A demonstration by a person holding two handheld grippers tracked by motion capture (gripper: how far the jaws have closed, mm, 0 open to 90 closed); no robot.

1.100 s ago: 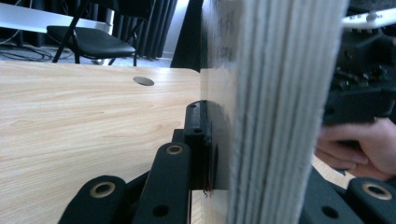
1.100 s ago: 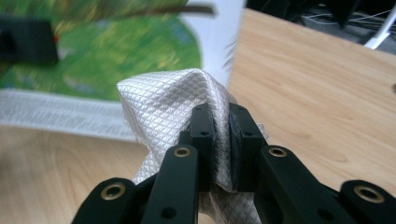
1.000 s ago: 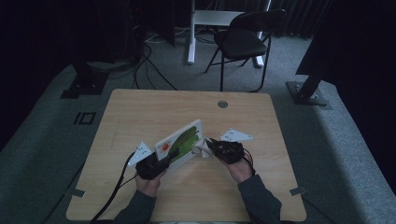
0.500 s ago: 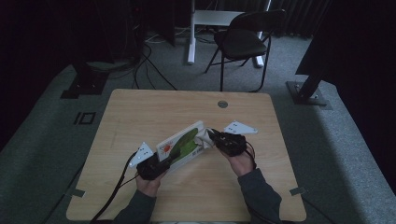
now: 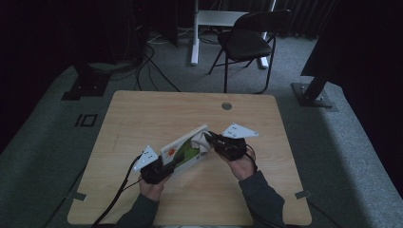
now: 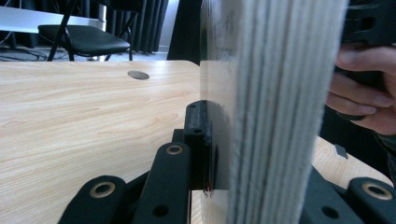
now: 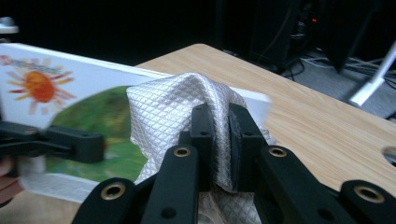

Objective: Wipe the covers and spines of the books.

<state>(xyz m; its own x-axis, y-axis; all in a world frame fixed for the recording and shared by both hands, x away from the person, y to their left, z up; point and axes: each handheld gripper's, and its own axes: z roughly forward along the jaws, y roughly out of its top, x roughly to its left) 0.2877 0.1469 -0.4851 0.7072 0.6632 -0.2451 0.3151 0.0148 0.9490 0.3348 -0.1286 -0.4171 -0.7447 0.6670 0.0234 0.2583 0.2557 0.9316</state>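
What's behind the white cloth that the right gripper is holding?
The book's picture cover stands right behind the white cloth, held by the right gripper. The cover's part behind the cloth is hidden.

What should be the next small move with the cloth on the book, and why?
Probably draw the right gripper, shut on the white cloth, across the book cover in a wiping stroke. The left gripper clamps the book's edge and holds it tilted, and the cloth lies against the cover.
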